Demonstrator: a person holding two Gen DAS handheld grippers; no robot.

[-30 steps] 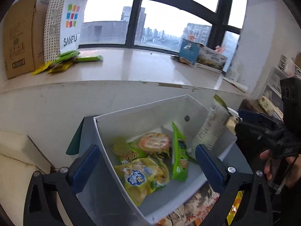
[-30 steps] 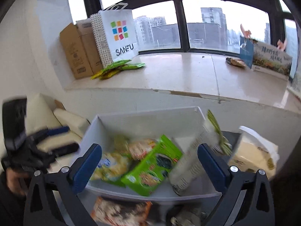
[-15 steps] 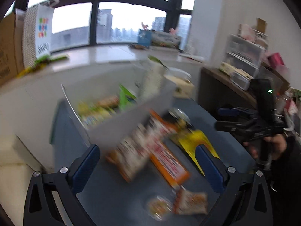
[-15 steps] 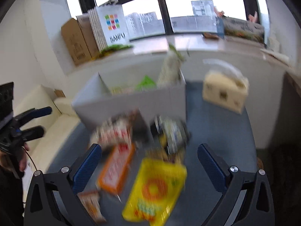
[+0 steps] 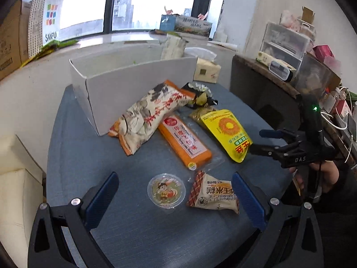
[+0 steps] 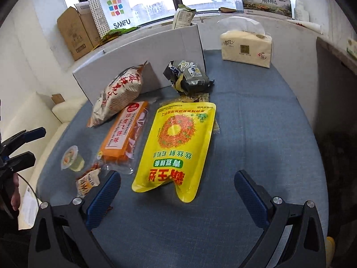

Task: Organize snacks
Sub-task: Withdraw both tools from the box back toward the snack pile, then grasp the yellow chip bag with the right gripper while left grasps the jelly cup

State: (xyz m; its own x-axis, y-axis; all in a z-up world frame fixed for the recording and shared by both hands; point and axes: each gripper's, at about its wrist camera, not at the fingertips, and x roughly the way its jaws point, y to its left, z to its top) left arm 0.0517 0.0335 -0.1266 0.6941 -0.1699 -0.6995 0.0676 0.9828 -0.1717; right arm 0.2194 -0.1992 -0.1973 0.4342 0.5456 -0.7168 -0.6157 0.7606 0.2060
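Both claws hover open and empty: left claw (image 5: 174, 197), right claw (image 6: 177, 197). Snack packets lie on the blue table (image 6: 256, 134) near a white box (image 5: 133, 89), the yellow pouch (image 6: 178, 143) nearest the right claw.

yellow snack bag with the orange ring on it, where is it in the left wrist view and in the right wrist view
Left wrist view: the yellow snack bag lies right of centre on the blue table, just right of the orange pack.
Right wrist view: the same bag fills the centre, its near end just ahead of the open right gripper.
Shared landmark: the white box behind the snacks.
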